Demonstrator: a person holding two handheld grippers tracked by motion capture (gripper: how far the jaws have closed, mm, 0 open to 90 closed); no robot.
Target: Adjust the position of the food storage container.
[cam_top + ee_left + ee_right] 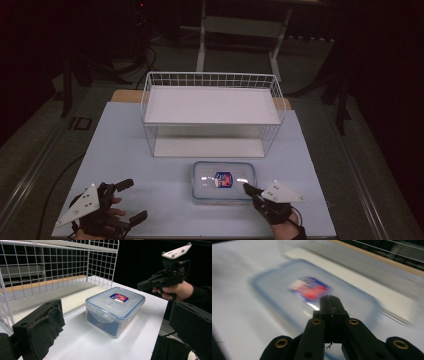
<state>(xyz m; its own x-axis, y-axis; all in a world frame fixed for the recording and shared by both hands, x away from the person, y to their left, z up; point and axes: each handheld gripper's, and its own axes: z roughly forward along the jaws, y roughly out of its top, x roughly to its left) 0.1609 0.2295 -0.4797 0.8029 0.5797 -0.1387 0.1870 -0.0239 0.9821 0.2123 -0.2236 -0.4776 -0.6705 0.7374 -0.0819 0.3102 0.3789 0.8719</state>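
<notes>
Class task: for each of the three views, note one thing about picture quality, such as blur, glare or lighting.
High view: dim surroundings, bright glare spots on the clear plastic lidded box. Left gripper view: sharp on the box, black background behind the white wire shelf rack. Right gripper view: the box is smeared by motion blur, while the shut right hand-held gripper looks crisp.

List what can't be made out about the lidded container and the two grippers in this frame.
- Container contents: frosted walls and lid hide them, left gripper view.
- Label text: motion-blurred in the right gripper view, too small in the high view.
- Right gripper contact with the lid: unclear from the high view.
- Left gripper: hand partly cut off by the bottom edge, high view.
</notes>
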